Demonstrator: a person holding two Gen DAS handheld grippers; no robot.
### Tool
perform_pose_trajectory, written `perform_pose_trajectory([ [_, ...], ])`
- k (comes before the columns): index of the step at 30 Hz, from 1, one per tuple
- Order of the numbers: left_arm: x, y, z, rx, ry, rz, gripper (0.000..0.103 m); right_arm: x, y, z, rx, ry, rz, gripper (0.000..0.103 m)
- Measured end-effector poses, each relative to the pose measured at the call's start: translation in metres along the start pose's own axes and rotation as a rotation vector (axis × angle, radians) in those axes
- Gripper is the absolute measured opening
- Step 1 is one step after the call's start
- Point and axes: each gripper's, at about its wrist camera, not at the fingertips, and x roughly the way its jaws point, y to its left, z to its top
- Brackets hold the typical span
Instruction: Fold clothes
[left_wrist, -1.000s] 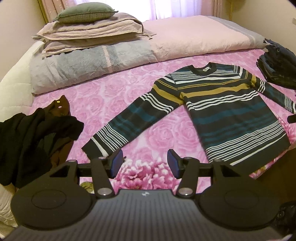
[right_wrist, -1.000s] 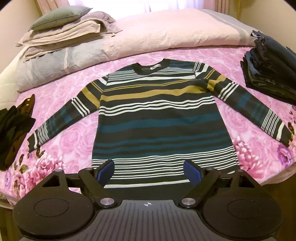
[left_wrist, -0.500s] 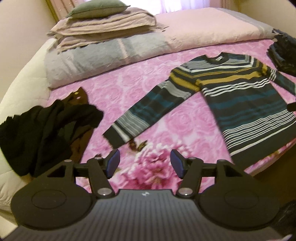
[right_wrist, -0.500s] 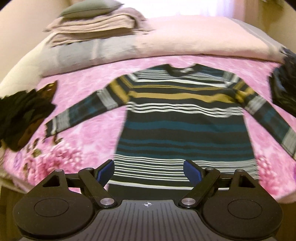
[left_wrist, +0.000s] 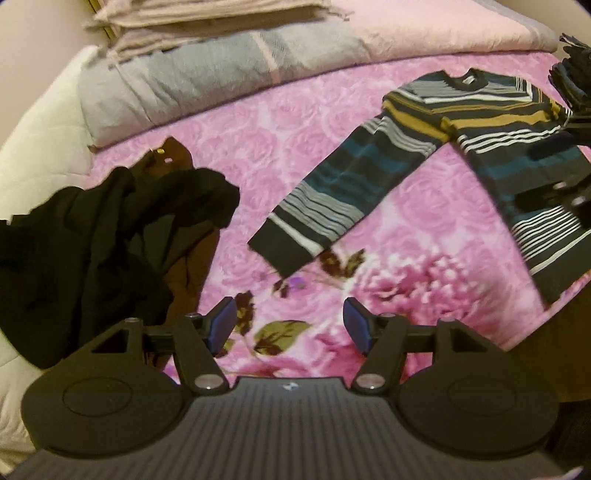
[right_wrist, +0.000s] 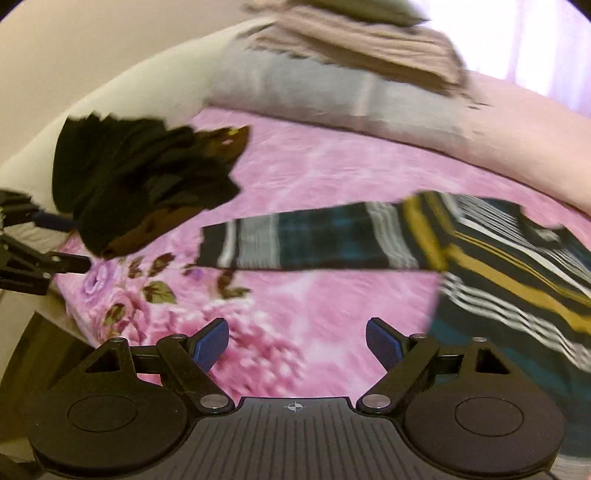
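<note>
1. Left gripper (left_wrist: 289, 325): tilted down over the flowered pink bedspread (left_wrist: 295, 147), jaws opening, nothing between them.
2. Right gripper (right_wrist: 296, 345): tilted down, jaws wide, gripping nothing.
3. Striped knit sweater (left_wrist: 480, 122): flat on the bedspread, sleeve outstretched.
4. Crumpled dark clothes (left_wrist: 110, 229): heaped beside that sleeve.

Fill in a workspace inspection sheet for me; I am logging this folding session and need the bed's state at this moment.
Surface: pink floral bedspread, bare under both grippers.
Job's things: striped sweater lies flat and unfolded, its near sleeve stretched out toward the dark pile.
Clutter: heap of black and brown clothes apart from the sleeve cuff; dark stack of clothes at the frame's edge.
Grippers: left gripper jaws opening, nothing between them; right gripper jaws wide, holding nothing.
Cables: nothing seen.
Surroundings: folded grey and pink quilt and stacked pillows at the head of the bed; views blurred.
</note>
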Motion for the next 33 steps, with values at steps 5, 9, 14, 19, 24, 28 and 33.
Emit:
perform_pose_trajectory([
  [5,0.041,0.040,0.003,-0.010,0.046,-0.067,0.060,0.079,0.035,0.048,-0.074,0.048,0.021,0.084],
  [9,0.066,0.058,0.000,-0.016,0.084,-0.095,0.060,0.124,0.050,0.071,-0.114,0.082,0.029,0.084],
  [14,0.085,0.069,-0.012,-0.039,0.117,-0.122,0.061,0.171,0.069,0.077,-0.260,0.116,0.021,0.084],
  [19,0.103,0.081,-0.038,-0.104,0.161,-0.144,0.062,0.220,0.085,0.058,-0.463,0.128,0.002,0.084],
  [24,0.121,0.091,-0.062,-0.164,0.214,-0.143,0.062,0.275,0.102,0.030,-0.675,0.150,-0.020,0.057],
  [28,0.130,0.097,-0.073,-0.196,0.242,-0.140,0.062,0.306,0.109,0.019,-0.770,0.159,-0.076,0.057],
  [33,0.128,0.098,-0.061,-0.185,0.224,-0.142,0.062,0.301,0.109,0.030,-0.736,0.126,-0.067,0.010],
])
